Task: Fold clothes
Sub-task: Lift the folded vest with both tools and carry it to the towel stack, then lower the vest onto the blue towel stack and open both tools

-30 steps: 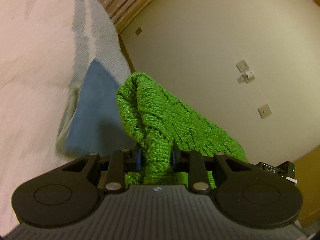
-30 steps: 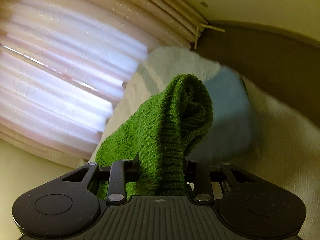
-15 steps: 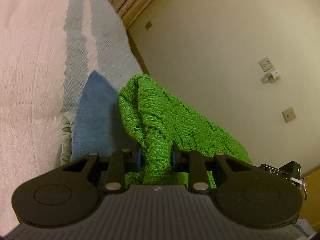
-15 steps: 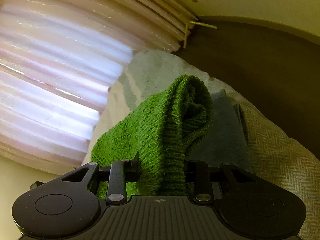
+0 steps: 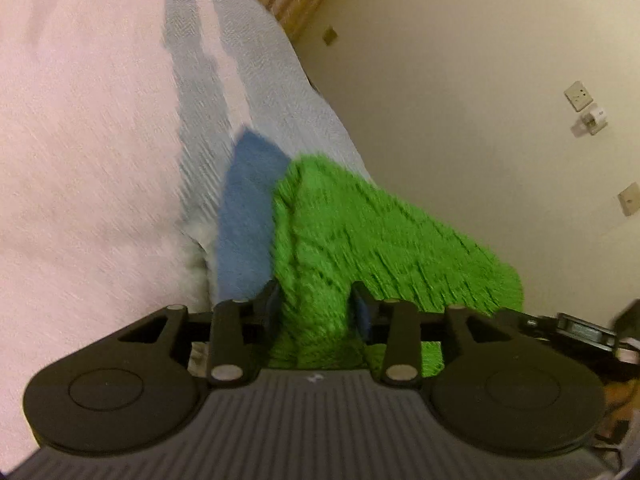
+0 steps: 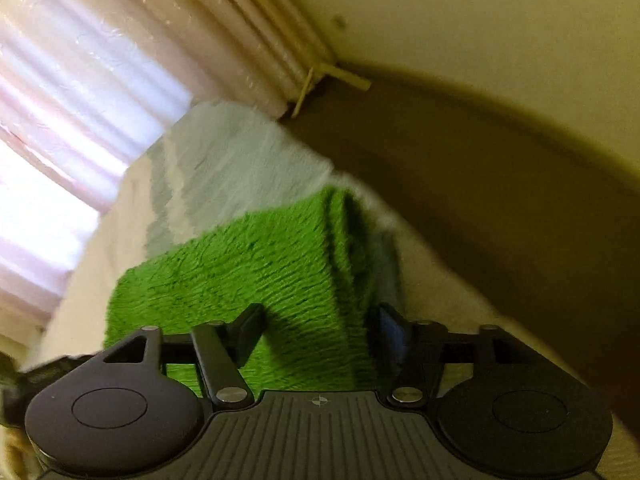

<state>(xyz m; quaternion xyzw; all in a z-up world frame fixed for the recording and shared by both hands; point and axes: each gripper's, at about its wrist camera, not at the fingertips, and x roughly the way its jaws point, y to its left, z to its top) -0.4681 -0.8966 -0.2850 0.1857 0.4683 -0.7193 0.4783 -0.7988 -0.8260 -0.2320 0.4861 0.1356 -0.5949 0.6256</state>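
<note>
The left gripper (image 5: 314,306) is clamped on a bunched fold of the green knit (image 5: 360,224), with the fabric filling the gap between its blue-padded fingers (image 5: 362,310). From that pinch the knit rises to a peak just beyond the fingers and spreads away to the right as a wide sheet, its far edge hanging in front of the wall (image 5: 460,80). Part of the cloth also drops below the fingers toward the gripper body.

The right gripper (image 6: 320,328) holds the same knit (image 6: 256,264): the cloth passes between its fingers (image 6: 390,334), pressed against the left one. The jaws stand wider here than on the left, and whether the right finger touches the fabric cannot be told, since a shadowed strip lies there. The knit stretches out to the left from this grip and folds into a vertical ridge ahead of the fingers.

The garment hangs above the bed (image 5: 80,140), which is covered by a pale pinkish spread with a grey-striped band near its far end. A blue cloth (image 5: 244,208) lies on the bed just beside the knit, to its left in the left wrist view; in the right wrist view only a greyish sliver of it shows behind the ridge. Both views are blurred.

Pleated curtains (image 6: 80,80) hang past the bed's far end, bright with light. Two wall plates (image 5: 576,96) sit on the wall at right.
</note>
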